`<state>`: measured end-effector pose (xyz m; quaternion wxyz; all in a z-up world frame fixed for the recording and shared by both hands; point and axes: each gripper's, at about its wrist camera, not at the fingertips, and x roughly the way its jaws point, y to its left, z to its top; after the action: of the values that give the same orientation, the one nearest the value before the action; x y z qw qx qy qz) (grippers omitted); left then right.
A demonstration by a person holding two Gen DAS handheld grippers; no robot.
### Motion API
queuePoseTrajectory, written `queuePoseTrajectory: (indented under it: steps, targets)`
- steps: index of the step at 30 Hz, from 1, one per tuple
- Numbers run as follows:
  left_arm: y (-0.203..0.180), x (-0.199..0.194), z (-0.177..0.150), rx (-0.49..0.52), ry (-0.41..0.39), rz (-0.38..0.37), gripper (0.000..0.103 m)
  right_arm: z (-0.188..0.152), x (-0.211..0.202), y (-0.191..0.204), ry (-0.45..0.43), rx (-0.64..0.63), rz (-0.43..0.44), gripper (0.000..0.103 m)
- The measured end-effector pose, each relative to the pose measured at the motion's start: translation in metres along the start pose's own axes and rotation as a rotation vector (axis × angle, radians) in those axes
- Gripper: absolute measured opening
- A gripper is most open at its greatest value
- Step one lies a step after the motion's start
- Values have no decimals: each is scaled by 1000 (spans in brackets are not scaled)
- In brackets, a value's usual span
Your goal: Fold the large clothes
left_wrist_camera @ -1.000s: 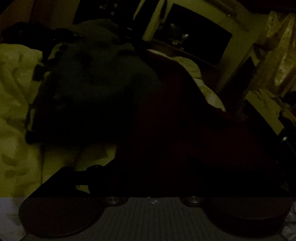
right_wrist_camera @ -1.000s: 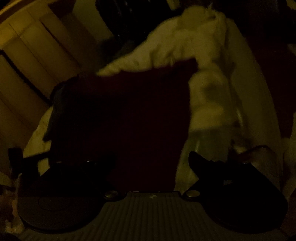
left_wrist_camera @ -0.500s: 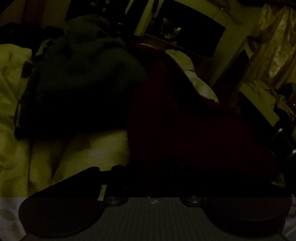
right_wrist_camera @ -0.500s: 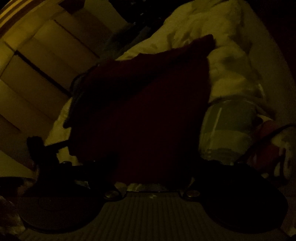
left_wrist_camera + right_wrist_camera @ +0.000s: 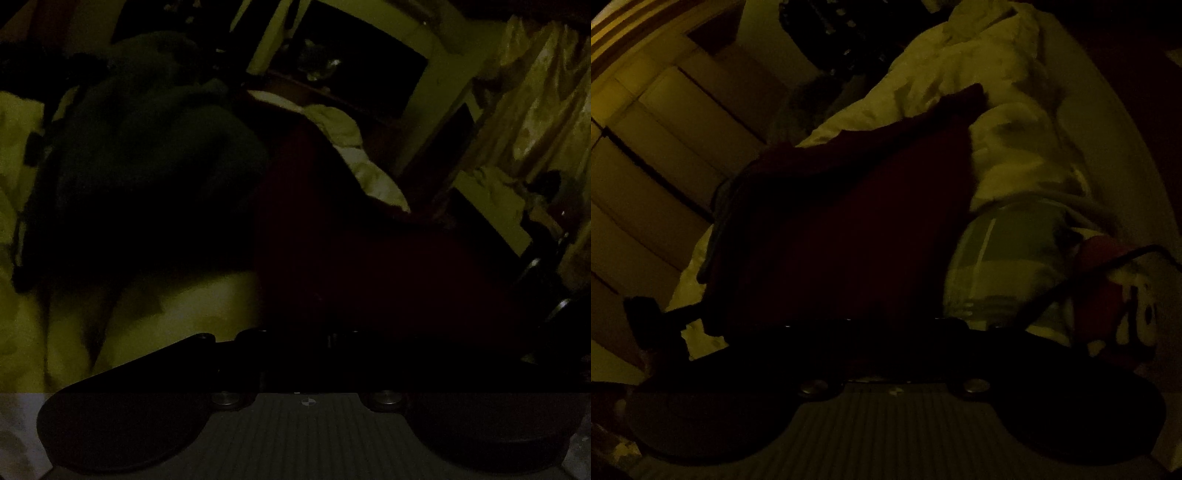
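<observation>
The room is very dim. A large dark red garment (image 5: 369,266) lies spread on the pale bed sheet (image 5: 177,314), reaching right up to my left gripper (image 5: 306,339). Its fingers merge with the dark cloth, so their state is unclear. In the right wrist view the same red garment (image 5: 857,236) lies flat over the sheet (image 5: 979,81), its near edge at my right gripper (image 5: 890,325), whose fingers are also lost in the dark.
A dark green-grey garment (image 5: 147,166) is heaped left of the red one. A dark cabinet (image 5: 354,66) and curtain (image 5: 535,110) stand beyond the bed. A striped pale cloth (image 5: 1008,258), a red-white item (image 5: 1108,295) and wooden panels (image 5: 665,147) flank the bed.
Both grippers have come lower and closer to the red garment, which has settled flatter on the bed. The right gripper's fingers, apart a second ago, now sit hidden at the cloth's edge.
</observation>
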<state>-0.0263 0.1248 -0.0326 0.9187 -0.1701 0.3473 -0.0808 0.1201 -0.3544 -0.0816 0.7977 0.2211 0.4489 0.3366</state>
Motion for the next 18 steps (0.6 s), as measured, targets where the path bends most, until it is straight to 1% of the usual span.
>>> queuePoseTrajectory:
  steps: [2, 3, 5, 7, 9, 11, 13, 15, 18]
  targets:
    - [-6, -1, 5, 16, 3, -2, 75, 1, -1, 1, -13, 2, 11, 14]
    - [-7, -3, 9, 12, -3, -16, 75, 2, -1, 2, -23, 7, 26, 13]
    - [-6, -9, 20, -31, -29, -86, 75, 4, -3, 2, -47, 14, 72, 13]
    - [-2, -14, 35, -69, -61, -153, 74, 10, -3, 1, -77, 27, 150, 13]
    - [-2, -13, 54, -99, -95, -202, 74, 20, -1, 2, -102, 49, 216, 13]
    - [-1, -12, 77, -115, -138, -233, 74, 34, 2, 0, -130, 82, 281, 12]
    - [-2, -6, 103, -132, -184, -241, 74, 53, 4, -5, -169, 130, 344, 12]
    - [-2, 4, 131, -128, -218, -204, 72, 76, 7, -11, -200, 184, 409, 12]
    - [1, 35, 177, -163, -229, -189, 71, 118, 16, -28, -257, 295, 457, 12]
